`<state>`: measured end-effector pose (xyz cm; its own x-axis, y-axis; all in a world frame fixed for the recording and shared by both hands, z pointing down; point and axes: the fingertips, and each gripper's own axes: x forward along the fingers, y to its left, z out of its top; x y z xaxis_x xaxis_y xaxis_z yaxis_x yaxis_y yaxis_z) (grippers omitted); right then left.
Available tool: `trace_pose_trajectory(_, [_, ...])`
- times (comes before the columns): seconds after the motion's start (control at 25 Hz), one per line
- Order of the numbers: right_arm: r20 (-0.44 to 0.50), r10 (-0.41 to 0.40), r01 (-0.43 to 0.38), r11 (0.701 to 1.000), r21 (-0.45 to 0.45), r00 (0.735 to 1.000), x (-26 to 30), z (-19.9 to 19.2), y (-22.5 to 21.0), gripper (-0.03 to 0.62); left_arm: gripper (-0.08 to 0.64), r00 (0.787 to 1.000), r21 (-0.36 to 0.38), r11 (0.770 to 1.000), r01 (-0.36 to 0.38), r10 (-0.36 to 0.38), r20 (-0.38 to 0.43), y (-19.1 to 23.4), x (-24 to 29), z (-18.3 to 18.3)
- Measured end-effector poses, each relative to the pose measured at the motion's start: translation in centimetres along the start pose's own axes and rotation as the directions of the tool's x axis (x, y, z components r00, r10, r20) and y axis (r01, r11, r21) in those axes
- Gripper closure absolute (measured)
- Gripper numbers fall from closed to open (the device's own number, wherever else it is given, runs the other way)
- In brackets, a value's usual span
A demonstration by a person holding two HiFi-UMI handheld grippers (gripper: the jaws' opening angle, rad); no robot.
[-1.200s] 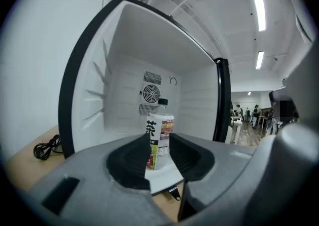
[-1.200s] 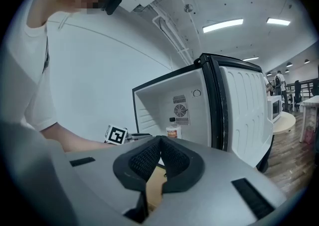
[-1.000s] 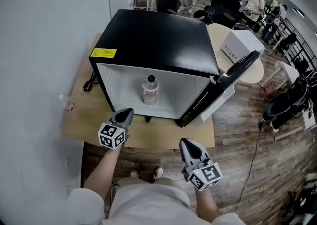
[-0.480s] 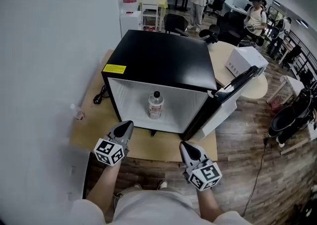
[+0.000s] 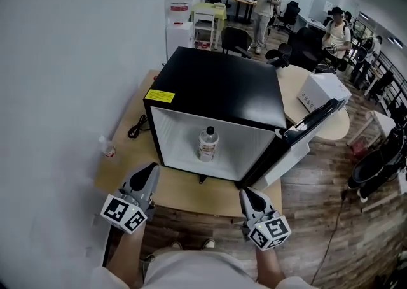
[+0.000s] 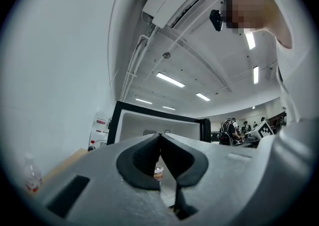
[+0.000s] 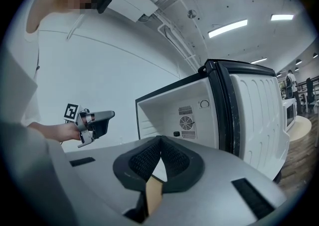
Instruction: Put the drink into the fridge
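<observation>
The drink, a clear bottle with a dark cap, stands upright inside the open black fridge, near the front of its white interior. Through the gap under the left jaws a bit of the bottle shows. My left gripper hangs shut and empty in front of the fridge, well short of its opening. The right gripper is also shut on nothing, below the fridge's right front corner. In the right gripper view the left gripper is at the left and the fridge cavity is ahead. The fridge door stands swung open to the right.
The fridge sits on a wooden board on the plank floor, with a black cable at its left. A small bottle lies by the white wall. A round table with a white box, chairs and people are behind.
Both grippers have drawn back from the fridge toward my body, the left one dropping down and to the left. The bottle has stayed put inside the fridge.
</observation>
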<state>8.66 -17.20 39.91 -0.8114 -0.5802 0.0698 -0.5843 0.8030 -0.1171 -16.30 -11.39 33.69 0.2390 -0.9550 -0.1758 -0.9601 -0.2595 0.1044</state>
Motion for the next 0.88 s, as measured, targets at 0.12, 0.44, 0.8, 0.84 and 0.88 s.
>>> trace_pose_trajectory(0.12, [0.013, -0.015, 0.015, 1.000, -0.005, 1.000, -0.4, 0.7, -0.4, 0.589, 0.545, 0.999, 0.015, 0.999, -0.039, 0.039, 0.003, 0.5, -1.6, 0.7])
trace_pose_trajectory(0.44, [0.003, -0.063, 0.063, 0.998, -0.008, 0.998, -1.3, 1.2, -1.3, 0.589, 0.545, 0.992, 0.003, 0.992, -0.122, 0.122, -0.030, 2.3, -5.1, -0.5])
trace_pose_trajectory(0.8, [0.000, -0.088, 0.088, 0.996, -0.029, 0.996, -1.4, 2.0, -1.7, 0.589, 0.545, 0.990, -0.007, 0.990, -0.137, 0.137, -0.028, 2.2, -6.7, -1.5])
trace_pose_trajectory(0.84, [0.002, -0.085, 0.085, 0.996, -0.027, 0.996, -1.3, 2.1, -1.5, 0.589, 0.545, 0.992, -0.016, 0.992, -0.122, 0.122, -0.018, 2.1, -6.5, -1.4])
trace_pose_trajectory(0.88, [0.003, -0.082, 0.082, 0.996, -0.025, 0.997, -1.1, 2.1, -1.3, 0.589, 0.545, 0.994, -0.026, 0.994, -0.107, 0.107, -0.007, 1.9, -6.4, -1.3])
